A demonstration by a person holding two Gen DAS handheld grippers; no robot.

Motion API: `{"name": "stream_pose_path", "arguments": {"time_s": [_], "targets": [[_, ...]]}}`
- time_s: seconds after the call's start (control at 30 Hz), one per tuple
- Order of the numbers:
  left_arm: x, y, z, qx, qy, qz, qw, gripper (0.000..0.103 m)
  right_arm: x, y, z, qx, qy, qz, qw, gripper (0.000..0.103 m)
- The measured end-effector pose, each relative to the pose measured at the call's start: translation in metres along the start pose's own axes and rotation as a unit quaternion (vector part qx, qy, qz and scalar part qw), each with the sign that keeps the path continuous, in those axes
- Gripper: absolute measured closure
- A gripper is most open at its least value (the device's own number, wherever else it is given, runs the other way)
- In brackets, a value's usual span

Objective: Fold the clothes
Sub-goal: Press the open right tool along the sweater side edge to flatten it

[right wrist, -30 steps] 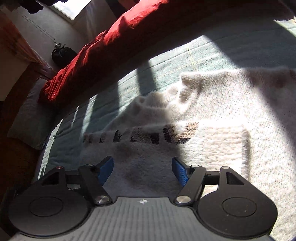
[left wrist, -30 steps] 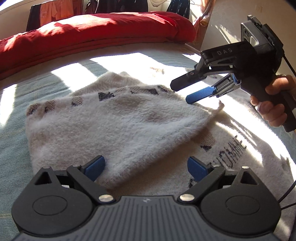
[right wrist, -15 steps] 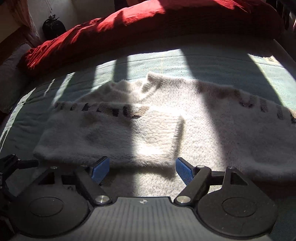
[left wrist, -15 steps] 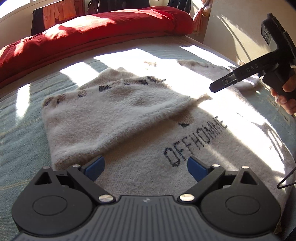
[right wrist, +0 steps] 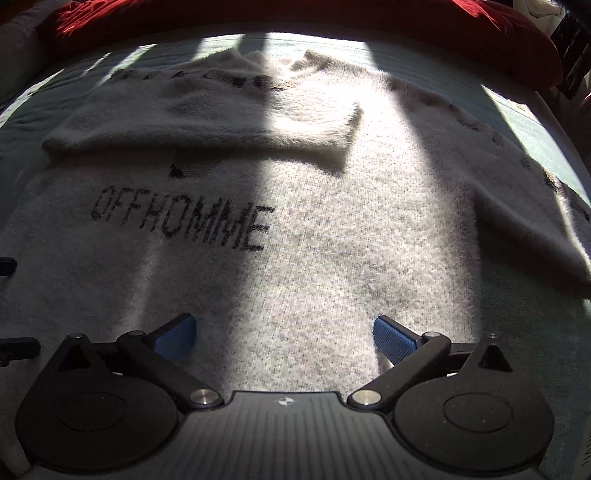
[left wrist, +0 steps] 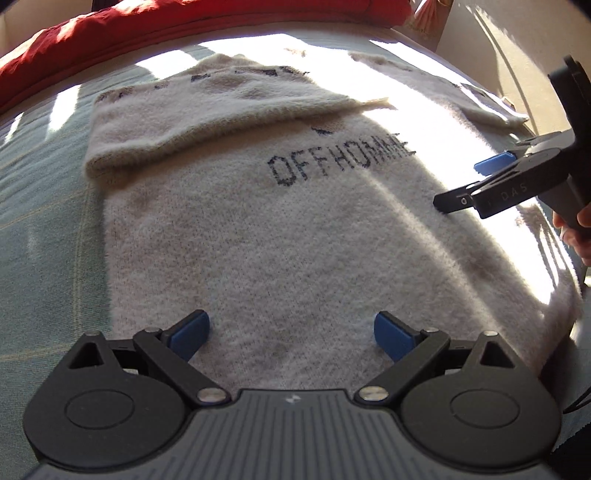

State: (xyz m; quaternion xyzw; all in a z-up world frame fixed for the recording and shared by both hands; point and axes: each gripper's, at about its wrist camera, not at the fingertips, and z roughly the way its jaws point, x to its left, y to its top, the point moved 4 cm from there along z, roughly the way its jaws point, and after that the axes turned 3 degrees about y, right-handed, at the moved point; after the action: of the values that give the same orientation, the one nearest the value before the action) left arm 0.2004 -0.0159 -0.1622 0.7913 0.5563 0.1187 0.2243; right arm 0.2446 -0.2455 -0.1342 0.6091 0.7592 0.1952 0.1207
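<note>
Nearest the lens, the left gripper (left wrist: 291,330) is hovering with its jaws wide apart and holding nothing over the lower body of the sweater (left wrist: 280,229); the right gripper (right wrist: 282,334) is likewise spread and empty over the hem end, toward the sweater's right side. The sweater is lying flat on the bed (left wrist: 44,229), lettering (right wrist: 177,221) up. Beyond the lettering, the left sleeve (right wrist: 207,122) is lying folded across the chest; the right sleeve (right wrist: 524,206) is lying stretched out sideways. Farthest off, past the collar, a red duvet (right wrist: 332,16) is lying along the bed. Change over the last second: both grippers are pulling back from the folded sleeve toward the hem, the right one now well clear of the sleeve tip it was poised above. Judgement: one sleeve fold is finished; the other sleeve and the body fold are remaining
</note>
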Motion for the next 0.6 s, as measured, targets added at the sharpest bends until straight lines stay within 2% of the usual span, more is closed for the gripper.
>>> {"name": "stream_pose_path", "arguments": {"time_s": [0.23, 0.3, 0.43, 0.57, 0.6], "targets": [[-0.008, -0.03, -0.02, 0.007, -0.007, -0.03, 0.9995, 0.006, 0.0, -0.036, -0.011, 0.004, -0.005, 0.01, 1.0, 0.0], [-0.007, -0.034, -0.017, 0.012, 0.002, -0.038, 0.9992, 0.005, 0.0, -0.044, -0.012, 0.004, -0.006, 0.014, 1.0, 0.0], [-0.007, -0.032, -0.014, 0.011, 0.009, -0.059, 0.9981, 0.002, -0.002, -0.044, -0.009, 0.0, -0.005, 0.025, 1.0, 0.0], [-0.014, -0.032, -0.021, 0.017, 0.024, -0.054, 0.9981, 0.003, -0.002, -0.045, -0.016, 0.013, -0.004, 0.024, 1.0, 0.0], [-0.018, -0.032, -0.026, 0.013, 0.011, -0.053, 0.9985, 0.003, -0.003, -0.045, -0.02, 0.018, -0.002, 0.027, 0.999, 0.0]]}}
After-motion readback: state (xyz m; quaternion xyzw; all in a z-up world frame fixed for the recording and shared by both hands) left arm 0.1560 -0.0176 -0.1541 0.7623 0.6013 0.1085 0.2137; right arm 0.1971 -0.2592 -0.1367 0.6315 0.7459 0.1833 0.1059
